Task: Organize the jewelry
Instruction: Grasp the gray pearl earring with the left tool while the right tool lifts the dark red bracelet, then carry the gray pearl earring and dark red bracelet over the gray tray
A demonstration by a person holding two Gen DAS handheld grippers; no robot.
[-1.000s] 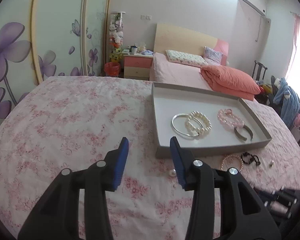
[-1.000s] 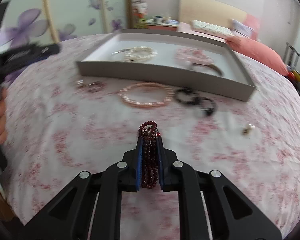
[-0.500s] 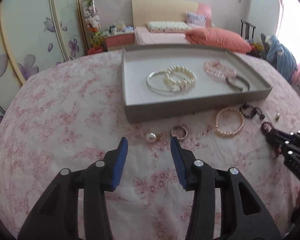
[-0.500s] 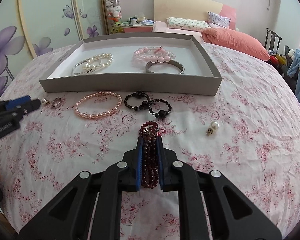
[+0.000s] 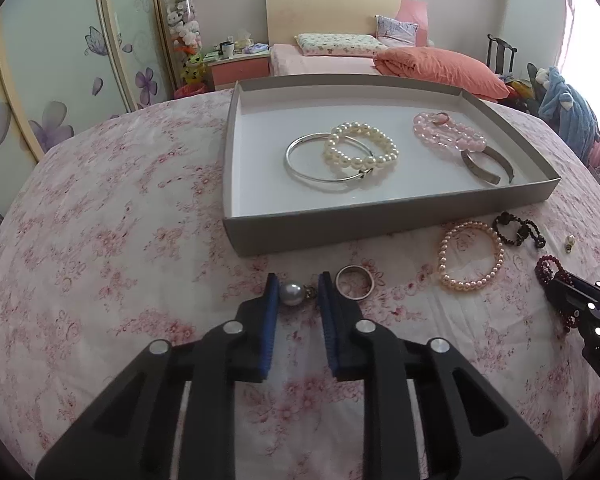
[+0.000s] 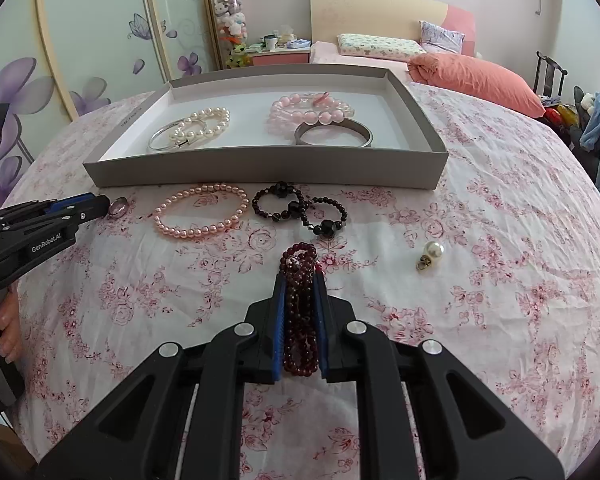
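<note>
A bedroom with a pink bed and flower-painted wardrobe doors lay behind the table point(image 5: 100, 216), which wore a pink rose-print cloth. Half a second earlier the left gripper point(image 5: 298, 290) had hovered short of the loose pieces; now it had come forward so that its spread blue pads bracketed the pearl earring point(image 5: 291, 294), not yet pinching it, with the ring point(image 5: 355, 282) just off its right tip. Straight ahead of it sat the grey tray point(image 5: 380, 220), already holding a silver bangle, a white pearl bracelet, a pink bead bracelet and a metal cuff. The right gripper point(image 6: 300, 280) stayed pressed onto the dark red bead bracelet point(image 6: 299, 320), carried above the cloth; ahead of it lay the pink pearl bracelet point(image 6: 201, 216) and two black bead bracelets point(image 6: 296, 210), with a second pearl earring point(image 6: 431, 254) off to its right. Judging by this, the left side was set for its next pickup while the red bracelet still awaited the tray.
</note>
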